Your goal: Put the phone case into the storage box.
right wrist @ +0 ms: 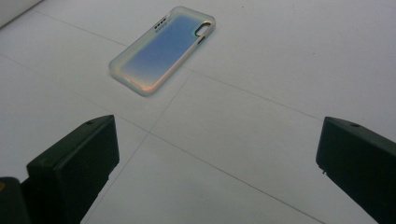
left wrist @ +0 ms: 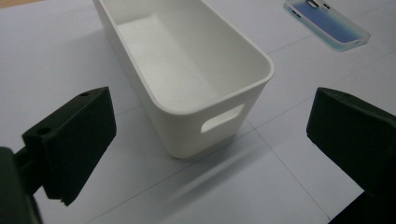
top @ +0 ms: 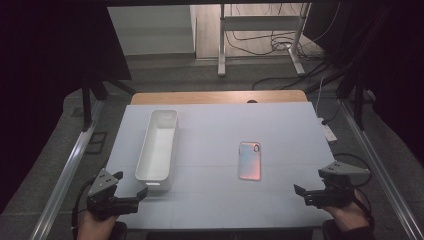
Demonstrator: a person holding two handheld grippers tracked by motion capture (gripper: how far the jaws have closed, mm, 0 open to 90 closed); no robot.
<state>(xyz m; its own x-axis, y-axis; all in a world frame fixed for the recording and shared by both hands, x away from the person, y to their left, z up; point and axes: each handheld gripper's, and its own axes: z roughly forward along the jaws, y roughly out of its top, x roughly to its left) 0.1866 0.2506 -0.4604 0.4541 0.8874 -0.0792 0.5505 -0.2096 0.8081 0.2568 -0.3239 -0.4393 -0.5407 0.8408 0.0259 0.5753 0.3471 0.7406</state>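
The phone case [top: 249, 160] lies flat right of the desk's middle, beside the bin [top: 157, 150]. Light, thin, slippery: pinch its long edges. Left gripper [top: 141, 194] and right gripper [top: 300, 191] gape wide, empty.

The white table [top: 215, 200] is lit evenly from above while its surroundings are left dark, a soft shadow is cast beside the bin [left wrist: 187, 70] ahead of the left gripper [left wrist: 210, 154], and mild blur is seen throughout.
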